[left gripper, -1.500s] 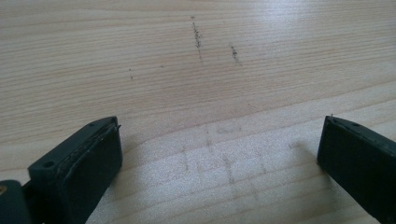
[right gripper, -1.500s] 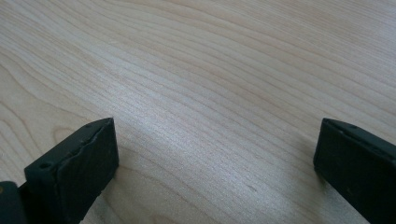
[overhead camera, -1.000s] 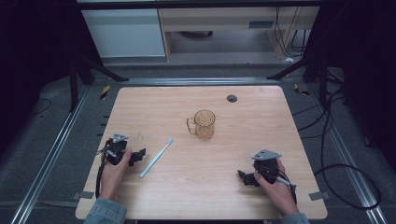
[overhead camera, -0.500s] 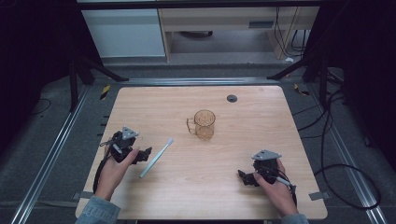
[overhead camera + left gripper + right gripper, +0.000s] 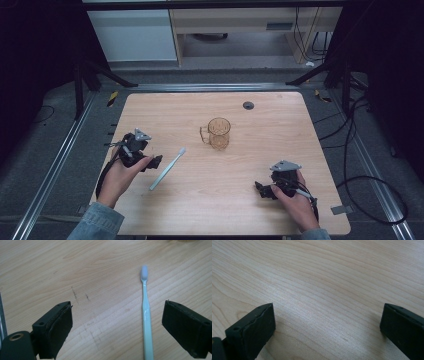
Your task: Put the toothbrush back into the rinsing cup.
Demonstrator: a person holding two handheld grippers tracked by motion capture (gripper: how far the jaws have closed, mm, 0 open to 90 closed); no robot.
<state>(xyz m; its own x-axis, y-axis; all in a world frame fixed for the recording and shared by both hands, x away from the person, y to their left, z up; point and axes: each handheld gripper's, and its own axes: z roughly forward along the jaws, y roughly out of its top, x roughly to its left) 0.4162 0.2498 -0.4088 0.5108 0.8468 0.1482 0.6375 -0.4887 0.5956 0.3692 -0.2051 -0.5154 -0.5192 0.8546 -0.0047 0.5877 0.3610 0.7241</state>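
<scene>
Jaws: spread wide, nothing gripped.
Toothbrush [image 5: 146, 315]: pale green, flat on wooden table [image 5: 100, 272], between jaws, nearer right one; bristle head at far end.

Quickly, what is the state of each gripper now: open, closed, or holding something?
Left gripper: open, holding nothing; the toothbrush lies between its jaws on the table.
Right gripper: open, holding nothing.

Setting: laboratory or recording studio bay. Evidence: light wood-grain counter [image 5: 300, 150] with round cable grommet [image 5: 248, 105], standing alone on grey carpeted floor [image 5: 380, 165]; aluminium rails [image 5: 55, 165] laid along both sides; black stand legs [image 5: 95, 75] at the far corners; loose black cables [image 5: 365, 150] across the floor; white cabinet [image 5: 132, 35] and open wooden shelf unit [image 5: 235, 27] behind; dark surroundings.
</scene>
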